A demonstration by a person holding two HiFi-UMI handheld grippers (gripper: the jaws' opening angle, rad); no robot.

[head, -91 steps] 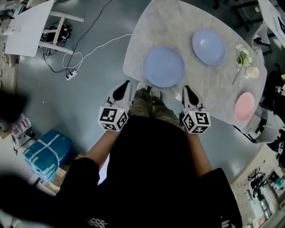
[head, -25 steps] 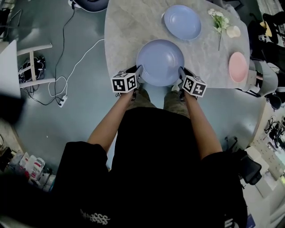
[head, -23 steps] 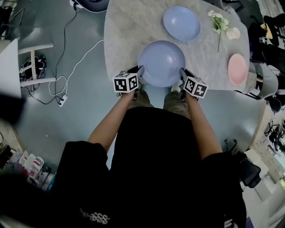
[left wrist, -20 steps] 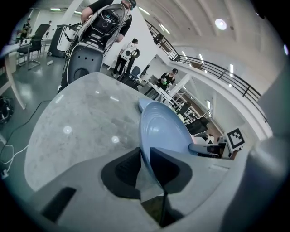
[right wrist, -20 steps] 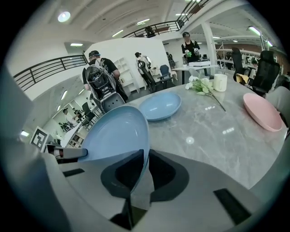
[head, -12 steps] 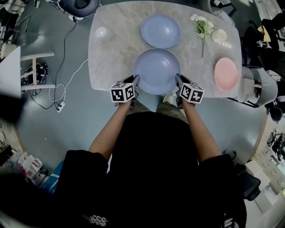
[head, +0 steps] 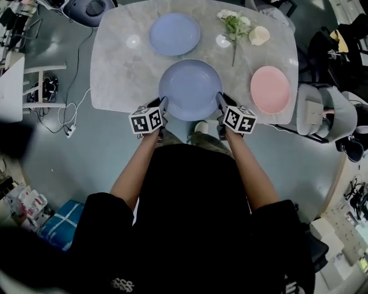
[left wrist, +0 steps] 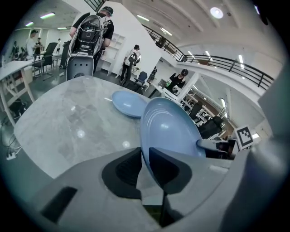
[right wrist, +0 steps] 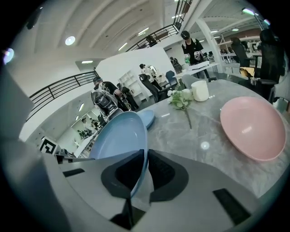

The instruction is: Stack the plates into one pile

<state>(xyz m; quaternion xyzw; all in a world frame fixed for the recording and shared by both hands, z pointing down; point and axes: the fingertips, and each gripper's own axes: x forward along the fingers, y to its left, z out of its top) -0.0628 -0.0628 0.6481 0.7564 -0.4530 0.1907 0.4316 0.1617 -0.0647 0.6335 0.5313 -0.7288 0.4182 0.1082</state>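
A large blue plate [head: 190, 89] hangs over the near part of the marble table [head: 115, 74], held at its two side rims. My left gripper [head: 163, 105] pinches the left rim [left wrist: 146, 156] and my right gripper [head: 219, 101] pinches the right rim [right wrist: 144, 158]. Both pairs of jaws are closing tighter, with the rim between their pads. A second, smaller blue plate [head: 175, 34] lies farther back on the table [left wrist: 129, 102] [right wrist: 146, 118]. A pink plate [head: 270, 89] lies at the right [right wrist: 253, 127].
A sprig of white flowers [head: 233, 26] and a cream cup [head: 259, 35] lie at the back right of the table. Chairs stand at the right [head: 313, 118] and far left [head: 92, 8]. Cables [head: 69, 123] trail on the floor at the left.
Both grippers, earlier hanging free near the table edge, took hold of the large blue plate. Over the last second they carried it rightward along the table, closer to the pink plate.
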